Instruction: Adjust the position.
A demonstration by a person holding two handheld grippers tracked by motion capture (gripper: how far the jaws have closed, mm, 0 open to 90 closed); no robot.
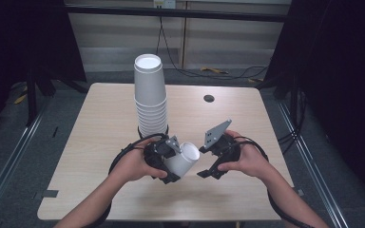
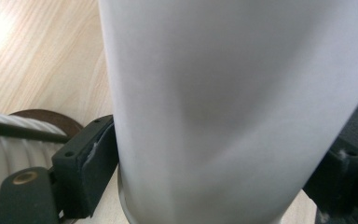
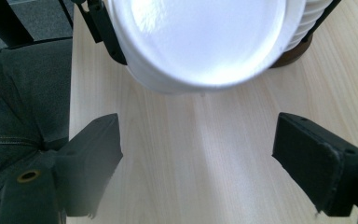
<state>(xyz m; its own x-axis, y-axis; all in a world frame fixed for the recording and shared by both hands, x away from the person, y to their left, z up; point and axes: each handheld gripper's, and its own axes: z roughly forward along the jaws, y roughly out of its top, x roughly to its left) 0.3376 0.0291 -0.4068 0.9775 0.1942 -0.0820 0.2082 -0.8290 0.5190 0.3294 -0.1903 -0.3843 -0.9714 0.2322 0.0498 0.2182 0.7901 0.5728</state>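
Cups dominate the light wooden table [image 1: 100, 142]: a tall stack of white paper cups [image 1: 149, 97] stands upright on a dark round base at the middle of the tabletop, and every other place here is told from that stack. Just in front of the stack, toward the person, the left gripper [image 1: 171, 164] is clamped on a single white paper cup [image 1: 183, 159], one black jaw pressing each side of its wall near the bottom; the cup lies tilted on its side, its open mouth turned away from the stack toward the right gripper [image 1: 209, 166]. That gripper sits in front of the stack and to its right, near the cup's mouth but apart from it, jaws spread wide with nothing between them.
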